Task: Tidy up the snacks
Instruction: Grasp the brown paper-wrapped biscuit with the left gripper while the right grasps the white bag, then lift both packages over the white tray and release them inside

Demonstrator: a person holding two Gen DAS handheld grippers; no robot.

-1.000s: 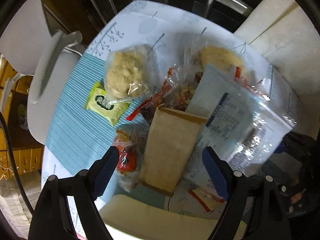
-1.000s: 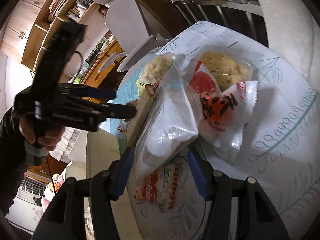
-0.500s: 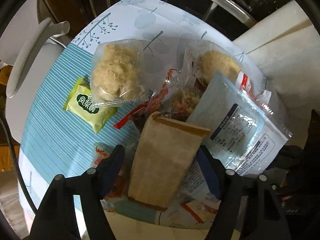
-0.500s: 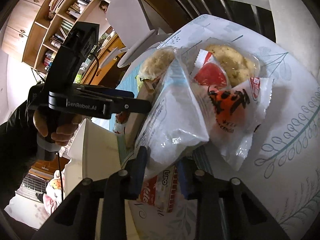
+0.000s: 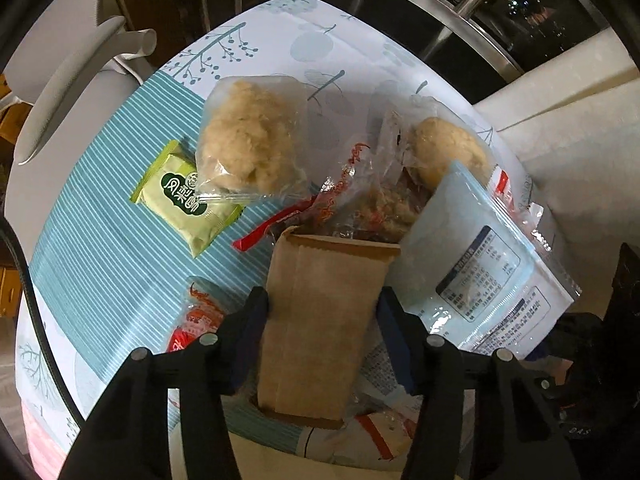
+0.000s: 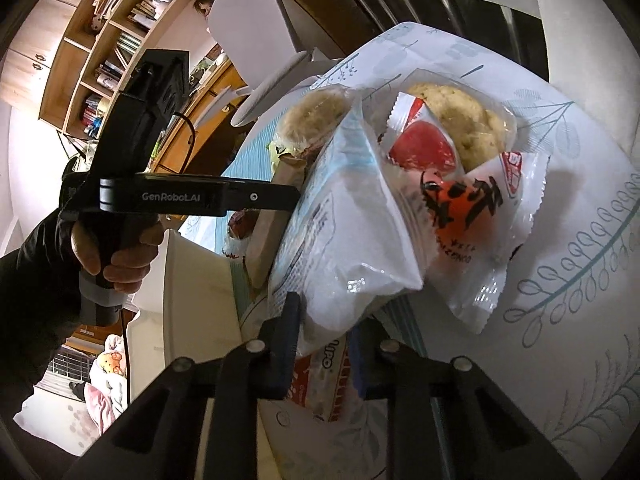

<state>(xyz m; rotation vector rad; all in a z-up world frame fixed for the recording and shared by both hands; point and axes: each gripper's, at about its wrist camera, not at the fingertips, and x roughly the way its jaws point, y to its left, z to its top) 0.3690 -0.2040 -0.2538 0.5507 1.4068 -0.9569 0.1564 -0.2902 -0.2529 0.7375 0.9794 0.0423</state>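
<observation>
- Patterned tablecloth [image 5: 100,240], teal-striped at left and pale with tree prints toward the top, covers the table; a white chair [image 5: 60,92] stands at upper left of the left wrist view.
- Left gripper [image 5: 322,316] has its fingers closed against both sides of a tan paper bag [image 5: 320,320], low in the centre of that view; the bag is flat, with a serrated top edge.
- Right gripper [image 6: 326,340] is nearly closed, pinching the lower corner of a pale blue pouch [image 6: 352,232] at centre frame; the pouch is glossy, with a printed label on the back [image 5: 480,280].
- Above the paper bag lie a clear pack of beige floss [image 5: 248,140] and, touching it, a green sachet [image 5: 186,200].
- Right of the pouch sits a white pack with an orange print [image 6: 468,224], and above it a small red-and-white sachet [image 6: 420,140].
- Bookshelves [image 6: 100,48] fill the upper left of the right wrist view.
</observation>
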